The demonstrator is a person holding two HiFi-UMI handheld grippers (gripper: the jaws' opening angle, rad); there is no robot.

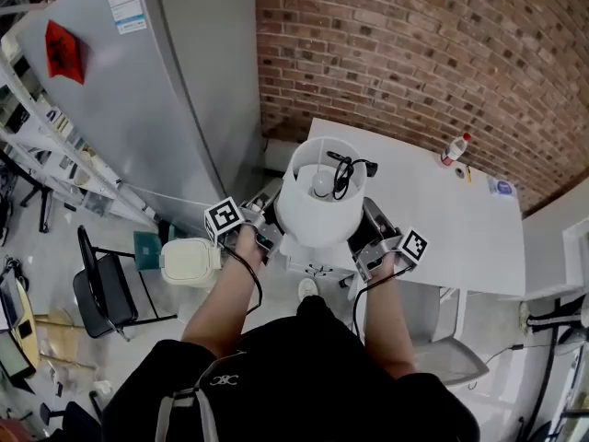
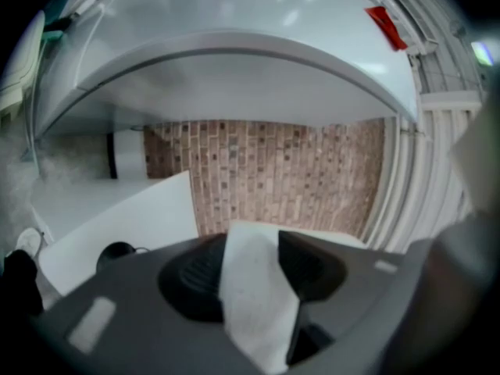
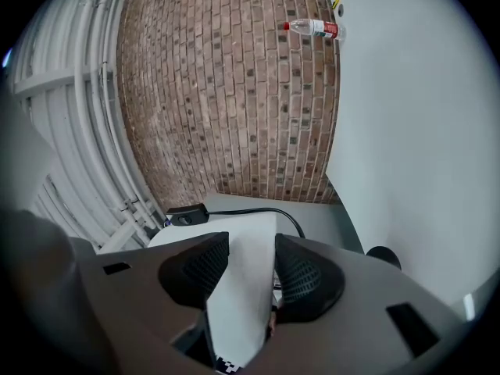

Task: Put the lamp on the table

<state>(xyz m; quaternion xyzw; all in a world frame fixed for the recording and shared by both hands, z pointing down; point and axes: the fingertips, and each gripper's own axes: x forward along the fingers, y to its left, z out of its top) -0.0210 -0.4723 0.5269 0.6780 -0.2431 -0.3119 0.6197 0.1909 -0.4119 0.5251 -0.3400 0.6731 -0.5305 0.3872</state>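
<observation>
We hold the table lamp by its shade, one pair of tongs on each side.

The left tongs pinch the left wall of the white shade, and the right tongs pinch its right wall. The lamp sits at the near left edge of the white tabletop; we cannot tell whether its base touches. Its black cord lies coiled in the open shade top. A bottle stands at the far right, by the brick wall.
</observation>
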